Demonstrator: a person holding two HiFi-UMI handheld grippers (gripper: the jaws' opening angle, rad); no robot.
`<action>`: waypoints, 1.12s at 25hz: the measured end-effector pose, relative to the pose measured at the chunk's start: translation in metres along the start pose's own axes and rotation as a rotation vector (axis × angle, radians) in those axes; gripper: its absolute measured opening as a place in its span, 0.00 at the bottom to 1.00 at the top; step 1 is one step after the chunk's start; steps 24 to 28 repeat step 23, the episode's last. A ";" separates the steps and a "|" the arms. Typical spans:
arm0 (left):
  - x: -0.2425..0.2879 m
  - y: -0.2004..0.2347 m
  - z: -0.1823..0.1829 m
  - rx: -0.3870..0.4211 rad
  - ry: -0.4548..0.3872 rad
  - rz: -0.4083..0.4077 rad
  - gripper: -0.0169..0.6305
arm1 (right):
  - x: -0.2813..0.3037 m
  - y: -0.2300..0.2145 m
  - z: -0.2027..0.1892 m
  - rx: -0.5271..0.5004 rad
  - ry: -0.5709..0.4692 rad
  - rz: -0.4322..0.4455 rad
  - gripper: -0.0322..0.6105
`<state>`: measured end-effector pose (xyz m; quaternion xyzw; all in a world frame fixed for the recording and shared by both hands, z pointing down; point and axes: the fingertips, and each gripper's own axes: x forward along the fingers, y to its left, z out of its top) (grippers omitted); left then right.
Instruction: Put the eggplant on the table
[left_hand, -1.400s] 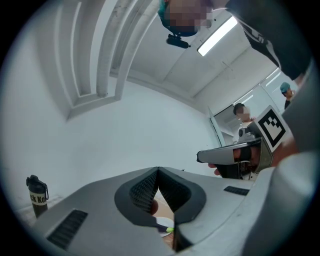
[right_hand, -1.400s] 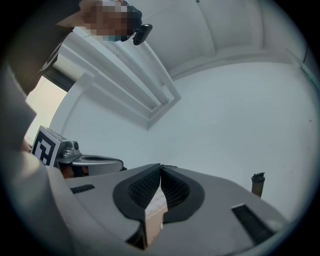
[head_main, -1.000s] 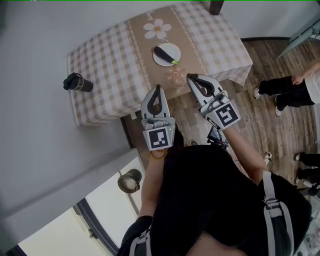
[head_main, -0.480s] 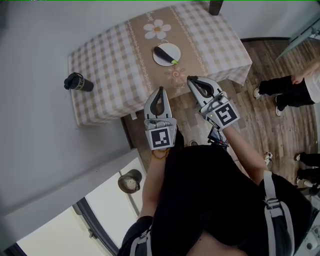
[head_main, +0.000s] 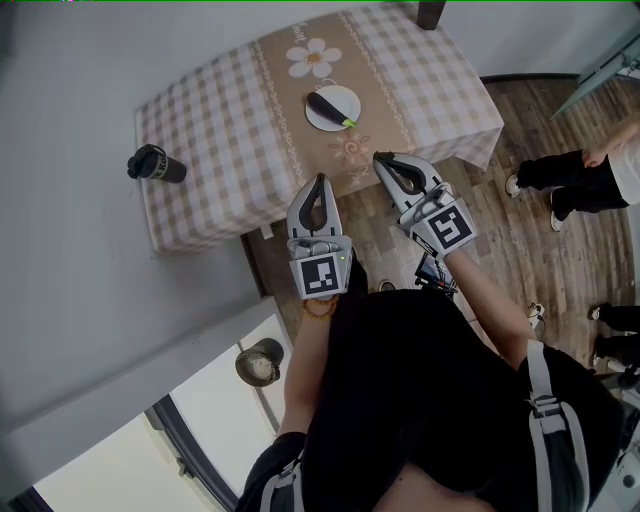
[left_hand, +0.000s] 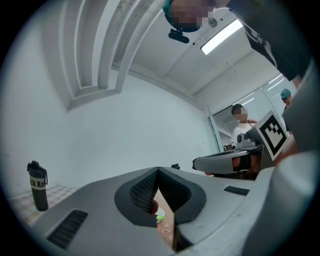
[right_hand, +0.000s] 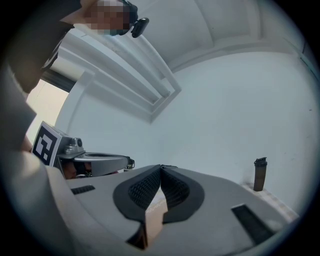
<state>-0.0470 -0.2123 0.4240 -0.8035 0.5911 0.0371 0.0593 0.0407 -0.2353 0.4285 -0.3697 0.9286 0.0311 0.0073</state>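
A dark purple eggplant (head_main: 326, 104) with a green stem lies on a white plate (head_main: 340, 117) on the brown runner of the checked table (head_main: 215, 130). Both grippers hover side by side over the floor at the table's near edge, pointing toward the plate. My left gripper (head_main: 320, 180) has its jaws together with nothing held. My right gripper (head_main: 379, 157) is also shut and empty, its tip just reaching the table edge. In the left gripper view, a bit of the green stem (left_hand: 159, 217) shows through the gap below the closed tips (left_hand: 158, 170).
A black bottle (head_main: 155, 165) stands at the table's left edge, also seen in the right gripper view (right_hand: 259, 174). A dark object (head_main: 432, 12) sits at the far table edge. People's legs (head_main: 560, 185) stand on the wood floor at right. A grey wall runs along the left.
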 end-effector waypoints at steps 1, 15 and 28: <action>0.000 0.001 -0.001 0.002 0.004 0.000 0.02 | 0.001 0.000 -0.001 0.000 0.002 0.000 0.05; 0.003 0.003 -0.003 0.005 0.004 0.002 0.02 | 0.006 0.000 0.000 -0.001 0.018 0.005 0.05; 0.000 0.008 -0.010 0.002 0.017 0.004 0.02 | 0.009 0.001 -0.002 -0.003 0.020 0.003 0.05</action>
